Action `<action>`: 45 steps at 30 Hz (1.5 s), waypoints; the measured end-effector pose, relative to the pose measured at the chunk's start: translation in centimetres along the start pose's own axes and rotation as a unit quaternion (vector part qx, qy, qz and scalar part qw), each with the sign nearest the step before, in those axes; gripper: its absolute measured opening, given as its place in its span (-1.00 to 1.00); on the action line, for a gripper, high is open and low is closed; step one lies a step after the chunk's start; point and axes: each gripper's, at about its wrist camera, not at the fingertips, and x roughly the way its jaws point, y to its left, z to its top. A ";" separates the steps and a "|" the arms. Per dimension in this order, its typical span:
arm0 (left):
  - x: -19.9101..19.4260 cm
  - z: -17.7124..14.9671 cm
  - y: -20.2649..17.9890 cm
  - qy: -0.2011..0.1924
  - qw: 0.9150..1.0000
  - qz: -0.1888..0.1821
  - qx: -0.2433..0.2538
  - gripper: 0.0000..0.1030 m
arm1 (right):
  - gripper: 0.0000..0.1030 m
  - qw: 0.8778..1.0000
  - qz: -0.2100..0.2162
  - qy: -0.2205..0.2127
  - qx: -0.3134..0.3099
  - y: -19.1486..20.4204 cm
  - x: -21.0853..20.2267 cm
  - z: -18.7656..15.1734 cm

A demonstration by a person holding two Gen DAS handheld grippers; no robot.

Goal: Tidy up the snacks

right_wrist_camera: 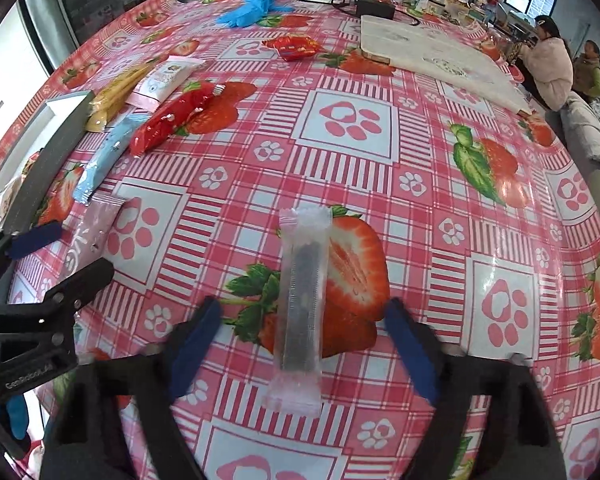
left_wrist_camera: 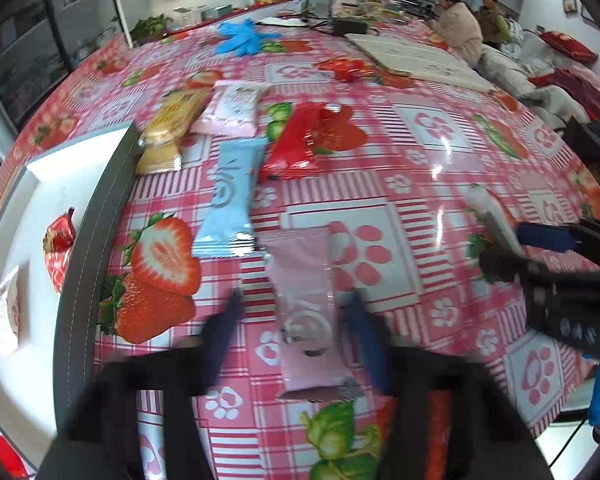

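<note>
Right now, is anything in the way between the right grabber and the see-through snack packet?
Nothing visible is in the way. The clear packet lies flat on the tablecloth, right between the open jaws of the right gripper, with bare cloth on both sides. The nearest other snack, a pink packet, sits well off to the left.

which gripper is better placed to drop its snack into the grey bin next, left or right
Left, probably. The left gripper straddles the pink packet, which lies close to the grey bin. The right gripper straddles the clear packet, farther from the bin, with the left gripper in between.
</note>
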 end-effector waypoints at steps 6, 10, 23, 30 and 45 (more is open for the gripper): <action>-1.3 -0.5 0.6 0.005 0.999 -0.038 -0.020 -0.49 | -0.62 0.999 0.039 0.000 0.024 -0.6 -1.0 -0.7; -3.2 -0.7 0.9 -0.017 0.999 -0.031 -0.013 -0.49 | -0.62 0.996 0.073 -0.007 0.042 -0.8 -2.0 -1.0; -9.3 0.2 6.7 -0.094 0.995 0.022 -0.041 -0.49 | -0.62 0.991 0.133 -0.033 0.002 5.2 -5.4 2.3; -10.3 -0.2 13.2 -0.107 0.988 0.066 -0.087 -0.49 | -0.62 0.984 0.166 -0.035 -0.062 12.4 -6.1 5.4; -6.1 -4.0 22.3 -0.054 0.979 0.113 -0.161 -0.49 | -0.55 0.978 0.152 0.012 -0.144 23.4 -2.6 9.2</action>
